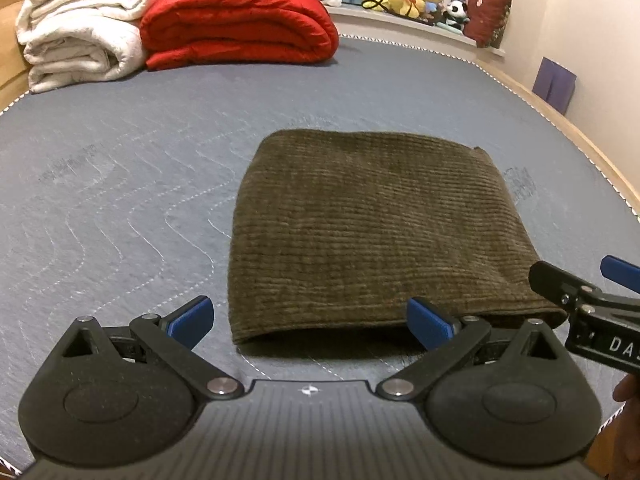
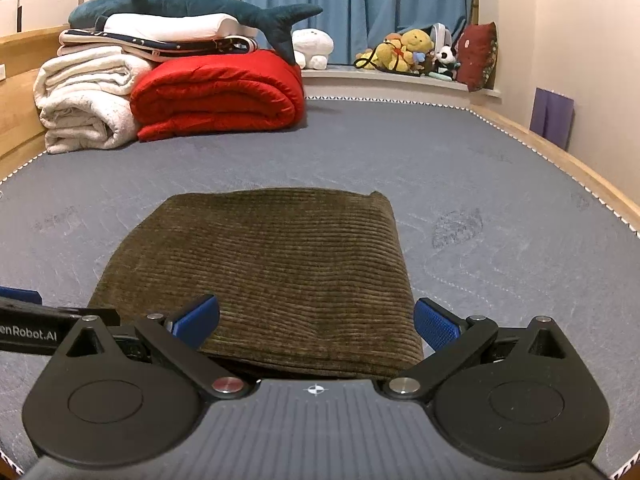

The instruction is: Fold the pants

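Note:
The olive-brown corduroy pants (image 1: 372, 224) lie folded into a compact rectangle on the grey mattress (image 1: 120, 184). My left gripper (image 1: 310, 322) is open at the near edge of the fold, its left pad off the cloth and its right pad at the edge. In the right wrist view the same pants (image 2: 264, 268) fill the middle. My right gripper (image 2: 316, 322) is open, its blue pads either side of the near right part of the fold, nothing pinched. The right gripper's body (image 1: 592, 312) shows at the right edge of the left wrist view.
A red quilt (image 2: 218, 94) and white folded blankets (image 2: 82, 100) are stacked at the far left, with a blue plush shark (image 2: 188, 4) on top. Soft toys (image 2: 408, 50) sit on the window ledge. The wooden bed frame (image 2: 560, 160) runs along the right.

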`<state>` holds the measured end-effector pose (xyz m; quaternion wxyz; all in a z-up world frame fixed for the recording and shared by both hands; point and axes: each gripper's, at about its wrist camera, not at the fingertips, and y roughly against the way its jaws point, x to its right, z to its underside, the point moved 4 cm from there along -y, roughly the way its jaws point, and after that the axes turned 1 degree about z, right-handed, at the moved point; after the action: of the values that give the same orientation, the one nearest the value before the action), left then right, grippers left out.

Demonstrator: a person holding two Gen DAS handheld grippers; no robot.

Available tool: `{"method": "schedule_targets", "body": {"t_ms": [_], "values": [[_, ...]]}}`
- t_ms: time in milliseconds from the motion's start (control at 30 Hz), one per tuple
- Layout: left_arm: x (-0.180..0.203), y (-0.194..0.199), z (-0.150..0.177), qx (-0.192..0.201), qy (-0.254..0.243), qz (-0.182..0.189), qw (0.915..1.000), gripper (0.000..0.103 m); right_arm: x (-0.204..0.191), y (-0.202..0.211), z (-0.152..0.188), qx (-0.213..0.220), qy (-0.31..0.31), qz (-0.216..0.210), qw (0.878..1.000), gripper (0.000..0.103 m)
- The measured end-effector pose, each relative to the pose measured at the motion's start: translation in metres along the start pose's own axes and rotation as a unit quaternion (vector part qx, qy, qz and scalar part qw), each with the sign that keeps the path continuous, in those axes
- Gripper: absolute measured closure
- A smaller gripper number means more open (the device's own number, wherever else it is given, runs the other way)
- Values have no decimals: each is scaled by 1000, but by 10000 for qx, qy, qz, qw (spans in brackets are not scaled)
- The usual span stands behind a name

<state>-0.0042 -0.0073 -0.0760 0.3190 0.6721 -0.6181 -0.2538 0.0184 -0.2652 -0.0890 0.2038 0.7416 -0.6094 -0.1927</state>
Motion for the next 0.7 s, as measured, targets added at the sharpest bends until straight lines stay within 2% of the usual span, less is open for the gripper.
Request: {"method": "schedule_targets", "body": {"t_ms": [700], "values": [[2, 0, 5, -21, -39, 41, 10000, 0, -3, 5, 0, 109, 75, 41, 9999, 1]]}}
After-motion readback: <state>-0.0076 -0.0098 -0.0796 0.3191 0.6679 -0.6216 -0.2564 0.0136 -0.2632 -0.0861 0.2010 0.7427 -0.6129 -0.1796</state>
